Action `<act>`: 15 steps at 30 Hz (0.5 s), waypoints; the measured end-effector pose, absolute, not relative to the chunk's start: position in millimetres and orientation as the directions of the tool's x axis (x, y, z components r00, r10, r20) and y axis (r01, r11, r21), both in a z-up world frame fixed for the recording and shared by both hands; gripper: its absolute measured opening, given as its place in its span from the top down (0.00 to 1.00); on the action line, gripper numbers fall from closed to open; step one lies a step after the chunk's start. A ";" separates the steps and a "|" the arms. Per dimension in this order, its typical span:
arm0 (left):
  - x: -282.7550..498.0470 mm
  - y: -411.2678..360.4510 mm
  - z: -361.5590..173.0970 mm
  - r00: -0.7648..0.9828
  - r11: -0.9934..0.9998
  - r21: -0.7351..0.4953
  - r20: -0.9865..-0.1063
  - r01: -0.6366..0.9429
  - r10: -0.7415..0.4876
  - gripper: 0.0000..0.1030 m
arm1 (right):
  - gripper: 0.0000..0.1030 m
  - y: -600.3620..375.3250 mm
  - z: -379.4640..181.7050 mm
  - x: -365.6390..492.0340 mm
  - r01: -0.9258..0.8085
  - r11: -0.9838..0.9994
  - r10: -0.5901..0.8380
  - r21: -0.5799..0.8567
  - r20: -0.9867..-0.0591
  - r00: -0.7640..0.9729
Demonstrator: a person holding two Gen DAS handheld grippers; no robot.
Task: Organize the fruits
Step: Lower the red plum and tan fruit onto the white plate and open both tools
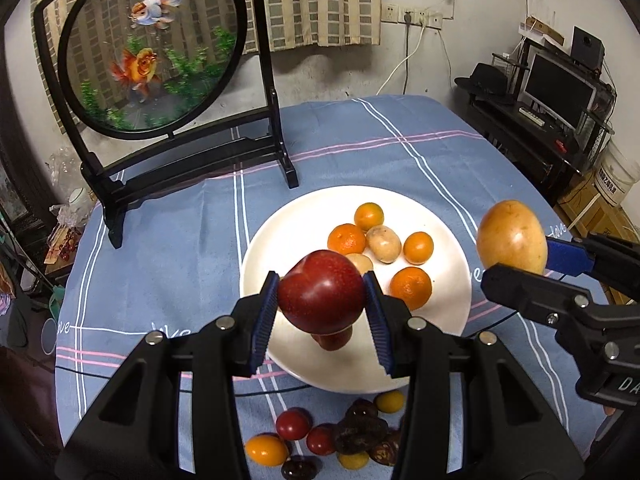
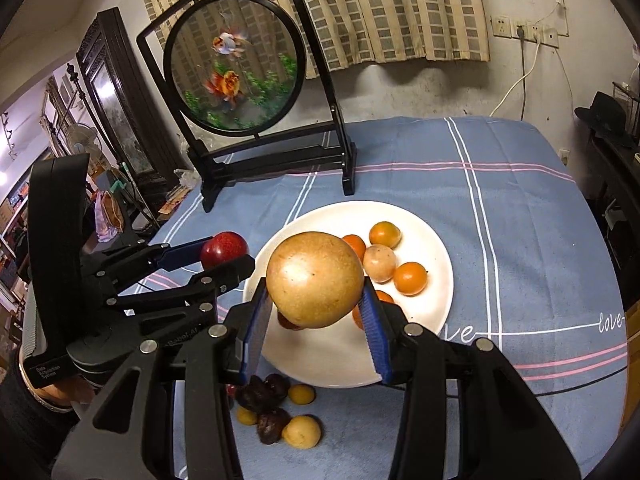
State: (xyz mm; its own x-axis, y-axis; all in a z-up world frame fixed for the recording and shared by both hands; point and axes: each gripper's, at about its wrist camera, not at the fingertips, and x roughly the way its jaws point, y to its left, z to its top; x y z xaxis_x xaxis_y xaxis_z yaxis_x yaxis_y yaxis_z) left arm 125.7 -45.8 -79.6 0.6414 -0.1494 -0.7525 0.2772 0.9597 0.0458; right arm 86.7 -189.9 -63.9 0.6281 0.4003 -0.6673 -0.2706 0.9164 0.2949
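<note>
Fruits split between two spots: some piled on the white plate point(image 1: 452, 312), some loose on the blue checked tablecloth point(image 1: 168, 264) right in front of it. On the plate, four small oranges point(image 1: 411, 287) bunched with a couple of pale yellowish round fruits point(image 1: 383, 244) toward the far right side, plus a reddish one point(image 1: 334, 340) sitting near the front edge, mostly hidden under the held fruit. Off the plate, a loose cluster of cherry tomatoes point(image 1: 293, 424), red and yellow, mixed with dark wrinkly dried fruit point(image 1: 358, 434), touching or just beside each other. Left gripper point(image 1: 323, 299) clamped on a dark red plum-like fruit point(image 1: 320, 292), blue pads pressing both sides, held up over the near part of the plate. Right gripper point(image 2: 316, 306) gripping a big tan-yellow round fruit point(image 2: 314, 280) the same way, also hanging above the plate, off to the right of the red one. Both lifted clear of the dish, not touching anything below. Behind the plate, a black stand with a round goldfish panel point(image 1: 150, 48), upright at the far left of the table. Curtain point(image 2: 384, 12) and wall sockets point(image 2: 524, 30) further back, monitor point(image 1: 560, 90) on a shelf at right.
</note>
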 end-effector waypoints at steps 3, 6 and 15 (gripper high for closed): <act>132.0 -45.8 -87.0 0.632 0.959 0.044 -0.761 0.278 -0.149 0.58 | 0.57 -187.5 -72.1 93.7 -0.267 0.921 0.388 0.283 -0.685 0.616; 135.7 -40.4 -94.6 0.625 0.960 0.049 -0.768 0.275 -0.139 0.58 | 0.57 -187.8 -78.6 99.3 -0.265 0.924 0.381 0.274 -0.698 0.606; 153.5 -37.2 -112.2 0.600 0.958 0.046 -0.788 0.283 -0.139 0.58 | 0.57 -185.5 -104.5 119.9 -0.266 0.924 0.380 0.275 -0.739 0.557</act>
